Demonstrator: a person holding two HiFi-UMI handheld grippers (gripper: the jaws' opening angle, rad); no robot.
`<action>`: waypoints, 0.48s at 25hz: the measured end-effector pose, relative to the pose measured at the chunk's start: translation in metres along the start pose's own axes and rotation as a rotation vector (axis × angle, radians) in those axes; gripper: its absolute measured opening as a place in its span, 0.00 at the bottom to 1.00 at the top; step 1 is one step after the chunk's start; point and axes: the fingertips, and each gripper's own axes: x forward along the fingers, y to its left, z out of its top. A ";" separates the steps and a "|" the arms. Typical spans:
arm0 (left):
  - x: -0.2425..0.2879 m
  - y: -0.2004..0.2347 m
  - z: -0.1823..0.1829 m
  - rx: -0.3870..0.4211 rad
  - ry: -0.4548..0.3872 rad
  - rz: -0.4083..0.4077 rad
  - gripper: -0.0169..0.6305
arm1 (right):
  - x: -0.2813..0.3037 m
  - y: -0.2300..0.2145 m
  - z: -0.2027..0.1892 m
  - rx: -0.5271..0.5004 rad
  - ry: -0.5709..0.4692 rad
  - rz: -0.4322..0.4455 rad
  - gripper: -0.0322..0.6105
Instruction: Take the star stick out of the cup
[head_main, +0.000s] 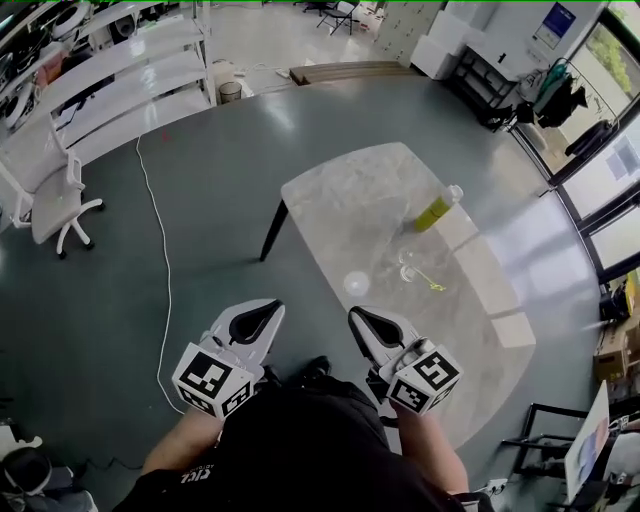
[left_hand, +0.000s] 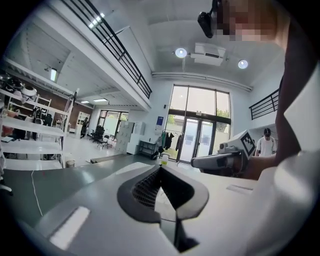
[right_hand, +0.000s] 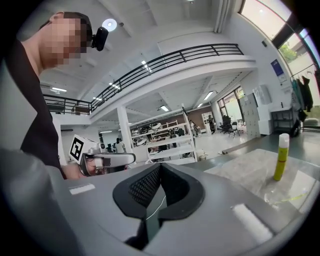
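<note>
- We're standing well back from the tabletop (head_main: 345, 200), with bare floor between us and its near edge.
- We're holding the left gripper (head_main: 272, 308) low and close to the body. Its fingers are closed on nothing, and its own view is showing the pads pressed together with only the room beyond them.
- We're holding the right gripper (head_main: 356, 316) just beside it in the same way: fingers closed, nothing between them, pointing roughly toward the tabletop.
- A yellow bottle (head_main: 437, 211) with a white cap is standing toward the far side of the tabletop. We're treating it as outside the job.
- The clear cup (head_main: 408, 268) is sitting near the middle of the tabletop, on our side of the bottle and well apart from both grippers.
- A small white round item (head_main: 356, 283) is lying just left of the cup. We're not able to tell what it is.
- The star stick (head_main: 432, 284) is showing as a thin line with a yellow end, running out from the cup toward the right. It's too small to confirm the seating, but we're reading it as still in the cup.
- Progress: we're judging that nothing is done yet. Everything is remaining: closing the gap to the tabletop, opening one gripper's fingers, pinching the stick above the rim, and lifting it clear without tipping the cup.
</note>
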 end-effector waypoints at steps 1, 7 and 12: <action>0.011 -0.004 0.002 0.004 0.001 -0.013 0.02 | -0.004 -0.009 0.000 0.006 -0.004 -0.010 0.07; 0.064 -0.022 0.020 0.054 -0.007 -0.088 0.02 | -0.012 -0.054 0.009 0.052 -0.054 -0.053 0.07; 0.107 -0.042 0.024 0.069 0.002 -0.129 0.02 | -0.035 -0.087 0.011 0.059 -0.083 -0.075 0.07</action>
